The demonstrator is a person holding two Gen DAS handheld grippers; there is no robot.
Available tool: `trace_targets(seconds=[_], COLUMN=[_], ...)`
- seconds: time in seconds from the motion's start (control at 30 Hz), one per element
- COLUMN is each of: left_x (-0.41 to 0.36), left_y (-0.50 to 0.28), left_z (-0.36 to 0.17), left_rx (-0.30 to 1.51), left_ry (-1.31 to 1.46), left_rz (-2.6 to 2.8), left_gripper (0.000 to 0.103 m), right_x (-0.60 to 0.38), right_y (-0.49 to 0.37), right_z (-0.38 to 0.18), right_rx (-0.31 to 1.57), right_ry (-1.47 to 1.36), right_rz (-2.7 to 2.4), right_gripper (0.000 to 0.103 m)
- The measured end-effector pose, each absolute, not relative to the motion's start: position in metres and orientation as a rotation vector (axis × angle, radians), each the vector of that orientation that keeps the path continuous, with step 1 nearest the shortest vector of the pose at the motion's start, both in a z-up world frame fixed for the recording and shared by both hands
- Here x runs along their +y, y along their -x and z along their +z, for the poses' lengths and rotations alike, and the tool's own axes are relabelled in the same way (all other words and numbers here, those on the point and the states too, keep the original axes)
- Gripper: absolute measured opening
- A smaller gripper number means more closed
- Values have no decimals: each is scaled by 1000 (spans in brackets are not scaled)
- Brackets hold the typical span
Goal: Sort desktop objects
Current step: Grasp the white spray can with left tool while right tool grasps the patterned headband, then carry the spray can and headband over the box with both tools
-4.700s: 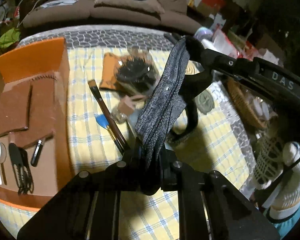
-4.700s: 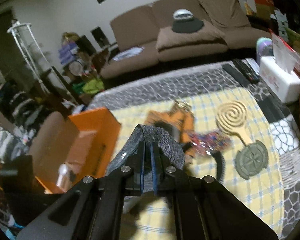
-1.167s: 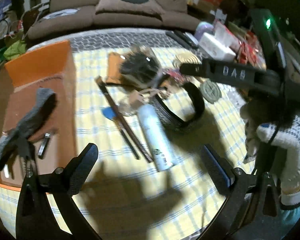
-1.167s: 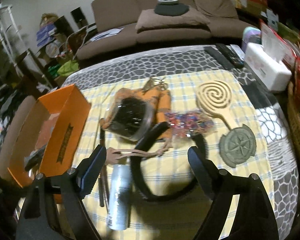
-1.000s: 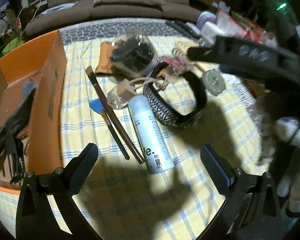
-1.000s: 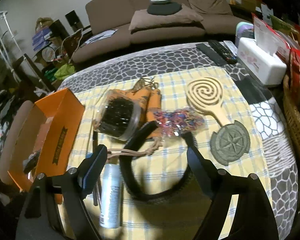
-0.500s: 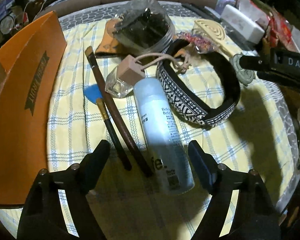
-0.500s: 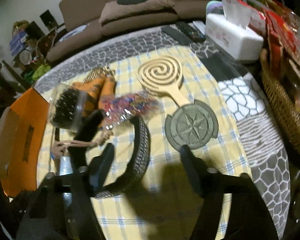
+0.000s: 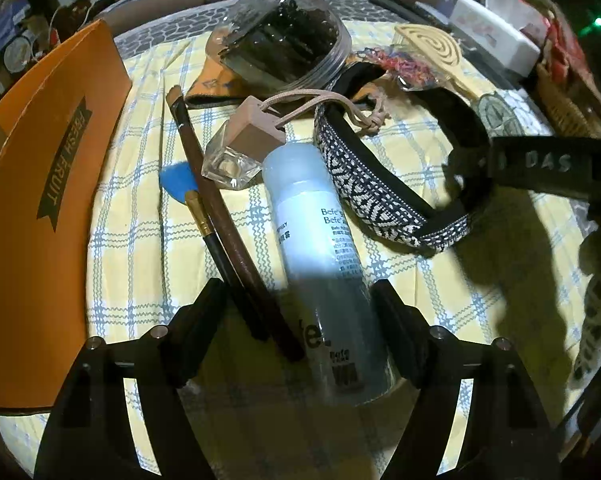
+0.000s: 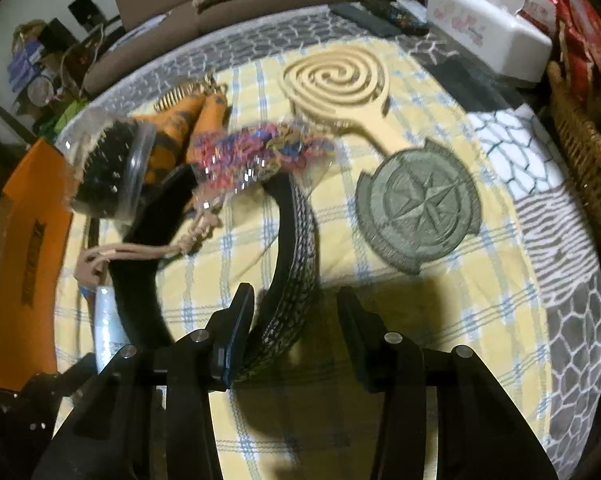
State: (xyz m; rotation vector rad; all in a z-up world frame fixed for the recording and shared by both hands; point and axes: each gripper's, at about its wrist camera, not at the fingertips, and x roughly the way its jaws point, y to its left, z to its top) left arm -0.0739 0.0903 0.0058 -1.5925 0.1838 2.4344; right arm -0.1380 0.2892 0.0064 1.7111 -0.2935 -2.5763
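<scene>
Both grippers had dropped closer, jaws spread: the left gripper straddled the bottle lying beside the box, the right gripper bracketed the headband, apparently for pickups.

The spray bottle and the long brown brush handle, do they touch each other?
Touching. The left wrist view shows the brown handle lying against the spray bottle near its lower end.

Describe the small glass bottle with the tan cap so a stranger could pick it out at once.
Start at the orange box on the left of the yellow checked cloth, then move right past the two long brushes. The small glass bottle lies there, touching the top end of the tall pale-blue spray bottle. It alone has a clear square body, a tan block cap and a tan cord running towards the patterned headband.
</scene>
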Motion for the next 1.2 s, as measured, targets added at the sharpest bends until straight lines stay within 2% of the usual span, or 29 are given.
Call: trace_targets(seconds=[0.2, 0.23, 0.27, 0.37, 0.43, 0.57, 0.6, 0.63, 0.67, 1.03, 1.2], left_x=[93, 95, 95, 95, 92, 81, 78, 76, 74, 52, 38], left_y=[77, 77, 78, 80, 80, 81, 82, 83, 83, 78, 77], left_z=[5, 4, 4, 4, 6, 14, 17, 22, 25, 46, 69], left_rx=[198, 204, 203, 186, 183, 85, 63, 42, 33, -57, -103], left_ry=[1601, 1602, 1603, 1600, 1586, 1565, 1562, 1550, 1547, 1539, 1495], left_rz=[2442, 2444, 2445, 2442, 2449, 2429, 2423, 2414, 2408, 2375, 2390], left_gripper=[75, 77, 77, 76, 66, 53, 48, 35, 33, 32, 32], right_x=[281, 280, 280, 279, 279, 285, 288, 289, 291, 305, 300], right_y=[137, 136, 135, 133, 135, 134, 132, 132, 131, 118, 115], right_z=[4, 3, 4, 5, 8, 23, 30, 35, 41, 109, 116], right_rx=[-199, -189, -183, -170, -176, -210, -215, -222, -234, -381, -440], right_ry=[-1709, -1707, -1700, -1687, -1672, -1591, -1560, -1533, -1506, -1250, -1210], right_rz=[-2608, -2610, -2610, -2618, -2628, -2671, -2694, -2706, -2719, -2782, -2742], right_gripper=[43, 38, 29, 22, 18, 14, 14, 13, 13, 12, 12])
